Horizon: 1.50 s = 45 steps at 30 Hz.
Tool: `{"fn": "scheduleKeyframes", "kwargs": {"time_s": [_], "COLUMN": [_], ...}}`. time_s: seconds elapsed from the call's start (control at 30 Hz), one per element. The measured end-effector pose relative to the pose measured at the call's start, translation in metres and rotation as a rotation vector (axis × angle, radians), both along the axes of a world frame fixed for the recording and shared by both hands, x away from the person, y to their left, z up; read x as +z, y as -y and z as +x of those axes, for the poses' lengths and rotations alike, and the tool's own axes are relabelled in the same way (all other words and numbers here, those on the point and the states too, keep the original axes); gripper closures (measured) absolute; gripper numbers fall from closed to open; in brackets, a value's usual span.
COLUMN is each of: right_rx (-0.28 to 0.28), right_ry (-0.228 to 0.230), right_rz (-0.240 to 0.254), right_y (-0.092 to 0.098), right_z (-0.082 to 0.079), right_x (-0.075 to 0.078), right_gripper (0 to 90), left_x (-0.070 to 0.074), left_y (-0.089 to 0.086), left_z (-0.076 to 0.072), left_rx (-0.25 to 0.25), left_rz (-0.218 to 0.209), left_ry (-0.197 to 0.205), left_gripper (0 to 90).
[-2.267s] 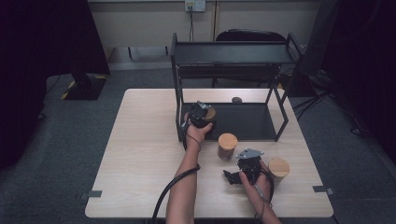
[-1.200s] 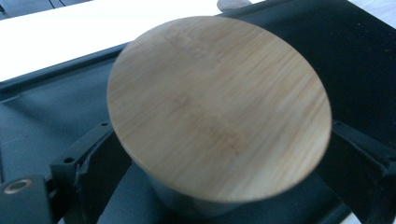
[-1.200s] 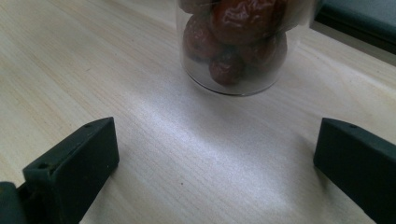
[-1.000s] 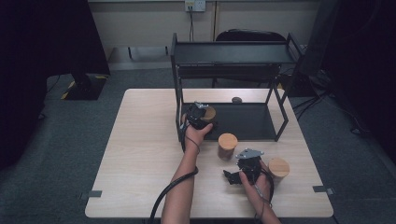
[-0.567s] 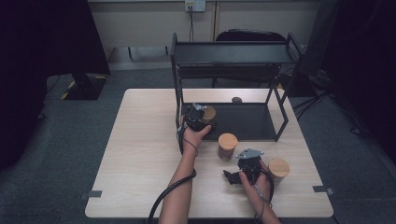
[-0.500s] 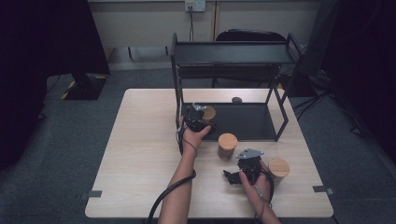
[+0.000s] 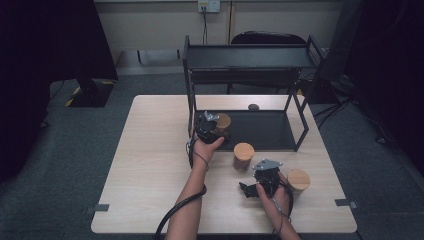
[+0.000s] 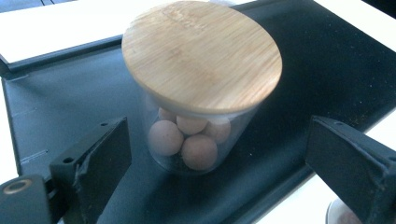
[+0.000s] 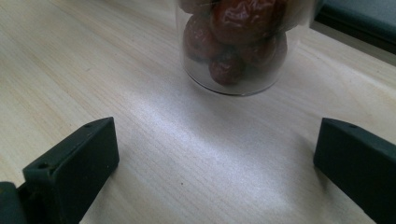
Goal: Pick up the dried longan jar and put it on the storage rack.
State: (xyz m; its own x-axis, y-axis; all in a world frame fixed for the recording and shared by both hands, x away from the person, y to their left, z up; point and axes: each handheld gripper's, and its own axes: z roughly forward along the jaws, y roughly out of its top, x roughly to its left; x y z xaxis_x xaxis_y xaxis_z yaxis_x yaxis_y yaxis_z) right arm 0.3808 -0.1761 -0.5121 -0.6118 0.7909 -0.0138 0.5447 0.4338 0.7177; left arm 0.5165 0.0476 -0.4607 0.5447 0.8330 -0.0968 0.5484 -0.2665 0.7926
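A glass jar with a bamboo lid (image 8: 201, 51), holding pale round balls, stands on the black rack's bottom shelf (image 8: 60, 98). My left gripper (image 8: 217, 140) is open, one jaw on each side of the jar and neither touching it. From above, that jar (image 7: 223, 120) sits at the shelf's left end with the left gripper (image 7: 215, 128) just in front. My right gripper (image 9: 217, 135) is open over bare table, facing a jar of dark red fruit (image 9: 238, 42). In the high view this jar (image 7: 243, 155) is up-left of the right gripper (image 7: 260, 172).
The black two-level rack (image 7: 250, 55) takes up the table's far middle. A third lidded jar (image 7: 298, 180) stands right beside the right hand. A small dark object (image 7: 253, 106) lies behind the rack. A chair stands beyond the table.
My left hand has drawn back slightly toward the person while the jar on the shelf stays put. The right hand has not moved.
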Motion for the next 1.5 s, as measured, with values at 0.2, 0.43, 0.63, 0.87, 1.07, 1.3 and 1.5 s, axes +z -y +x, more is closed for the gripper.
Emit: {"fn": "scheduleKeyframes", "kwargs": {"time_s": [0.2,0.43,0.63,0.87,1.07,1.3,1.5], "right_rx": [0.000,0.000,0.000,0.000,0.000,0.000,0.000], "right_ry": [0.000,0.000,0.000,0.000,0.000,0.000,0.000], "right_rz": [-0.001,-0.001,-0.001,-0.001,-0.001,-0.001,-0.001], "right_y": [0.000,0.000,0.000,0.000,0.000,0.000,0.000], "right_z": [0.000,0.000,0.000,0.000,0.000,0.000,0.000], "right_x": [0.000,0.000,0.000,0.000,0.000,0.000,0.000], "right_gripper": [0.0,0.0,0.0,0.0,0.0,0.0,0.0], "left_x": [0.000,0.000,-0.001,-0.003,-0.006,-0.007,-0.009], "left_y": [-0.001,-0.002,-0.003,-0.005,-0.006,-0.005,-0.003], "left_z": [-0.004,-0.008,-0.012,-0.016,-0.020,-0.025,-0.029], "left_rx": [-0.007,-0.013,-0.023,-0.037,-0.053,-0.074,-0.100], "left_rz": [0.005,-0.003,-0.005,0.000,0.000,-0.006,-0.004], "left_ry": [0.002,0.001,0.000,0.000,-0.002,0.003,0.001], "left_gripper": [7.1,7.1,7.1,7.0,7.0,6.6,6.5]}}
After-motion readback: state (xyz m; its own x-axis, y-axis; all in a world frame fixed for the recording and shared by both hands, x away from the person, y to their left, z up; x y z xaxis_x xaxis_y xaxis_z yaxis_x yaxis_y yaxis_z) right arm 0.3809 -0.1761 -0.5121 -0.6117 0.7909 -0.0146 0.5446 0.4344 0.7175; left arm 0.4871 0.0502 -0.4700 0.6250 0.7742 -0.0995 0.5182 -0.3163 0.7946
